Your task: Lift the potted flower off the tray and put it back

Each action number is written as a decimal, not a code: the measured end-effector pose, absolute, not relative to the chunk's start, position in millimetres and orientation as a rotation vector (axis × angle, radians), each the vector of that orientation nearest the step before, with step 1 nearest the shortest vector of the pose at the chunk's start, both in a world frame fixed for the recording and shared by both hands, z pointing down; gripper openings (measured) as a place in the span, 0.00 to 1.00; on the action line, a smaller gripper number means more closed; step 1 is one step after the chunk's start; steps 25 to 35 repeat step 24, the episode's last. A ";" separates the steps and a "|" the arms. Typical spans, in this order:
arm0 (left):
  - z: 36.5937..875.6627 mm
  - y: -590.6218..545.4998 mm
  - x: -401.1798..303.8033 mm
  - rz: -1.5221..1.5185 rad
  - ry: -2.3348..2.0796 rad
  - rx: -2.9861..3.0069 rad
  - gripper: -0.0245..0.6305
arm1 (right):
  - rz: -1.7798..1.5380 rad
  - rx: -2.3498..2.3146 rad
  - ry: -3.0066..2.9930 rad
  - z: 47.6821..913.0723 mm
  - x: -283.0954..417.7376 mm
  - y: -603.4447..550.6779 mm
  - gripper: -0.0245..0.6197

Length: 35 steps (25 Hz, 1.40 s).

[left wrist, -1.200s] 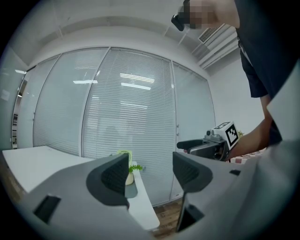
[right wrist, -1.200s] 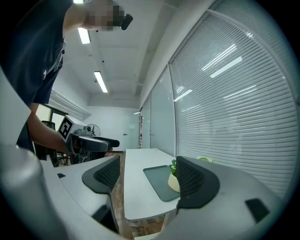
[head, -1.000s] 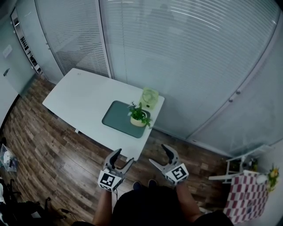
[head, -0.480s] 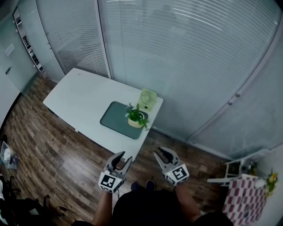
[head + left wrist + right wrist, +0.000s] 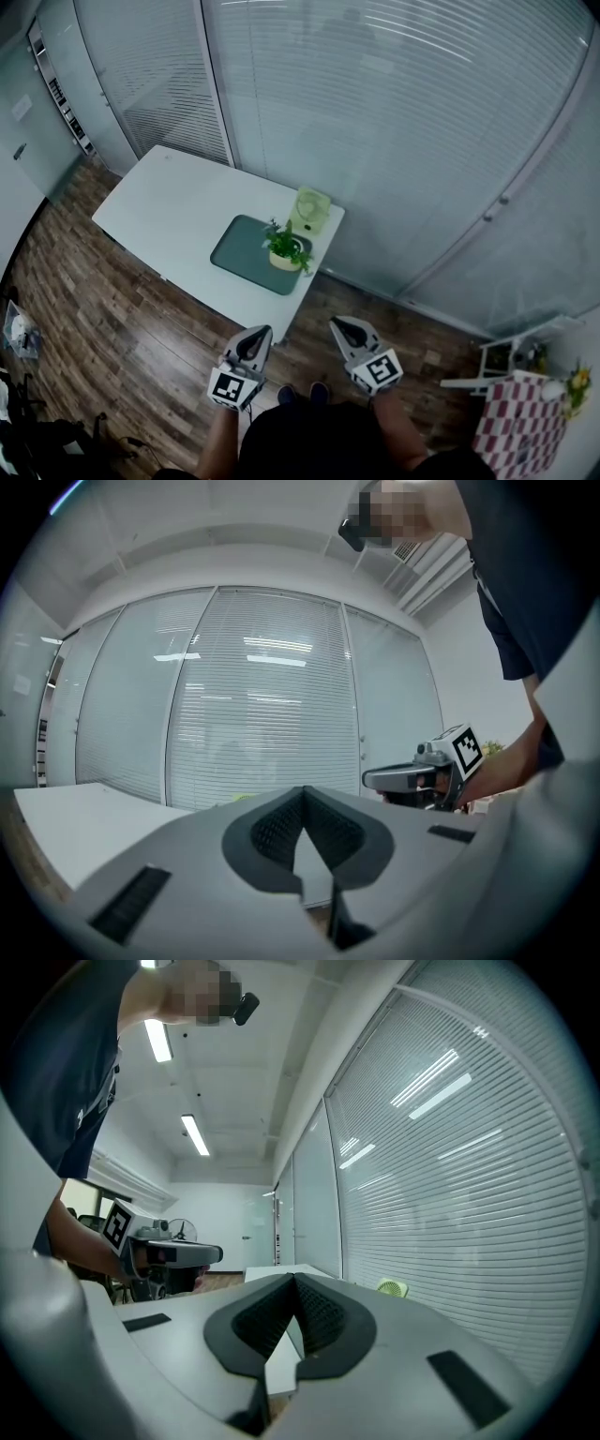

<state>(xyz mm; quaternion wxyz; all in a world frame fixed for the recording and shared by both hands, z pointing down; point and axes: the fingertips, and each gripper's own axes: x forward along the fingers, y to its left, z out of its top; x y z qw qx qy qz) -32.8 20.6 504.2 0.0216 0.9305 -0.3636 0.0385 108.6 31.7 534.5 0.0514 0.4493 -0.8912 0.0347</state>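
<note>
Closest in, both tools are held out side by side over the wooden floor (image 5: 112, 319), just short of the white table (image 5: 169, 202). The left gripper (image 5: 261, 334) has just snapped closed, jaws pressed together, and there is nothing between them. Same story on the other side: the right gripper (image 5: 339, 326) has just closed too, jaws meeting tip to tip with nothing in their hold. Each one points out roughly level toward the table, and each shows up in the other's gripper view, off to the side, with its marker cube plain to see.

Further out on the table lies the dark green tray (image 5: 239, 251), and the potted flower (image 5: 284, 251) stands upright on it, over on the tray's right part, well apart from both grippers. Its pale pot sits under a spray of green leaves. Just past the tray, at the table's far right edge, stands a small light green fan (image 5: 312, 208). Behind everything runs a glass wall (image 5: 394, 112) with horizontal blinds.
</note>
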 end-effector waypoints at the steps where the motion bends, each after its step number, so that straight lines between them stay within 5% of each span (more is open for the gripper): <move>1: 503.9 20.5 -31.6 0.120 -1.127 2.884 0.05 | 0.111 1.376 -2.712 533.8 111.0 31.2 0.04; 35: 508.0 24.4 -32.9 0.122 -1.173 2.850 0.05 | 0.076 1.338 -2.718 533.3 112.0 38.1 0.04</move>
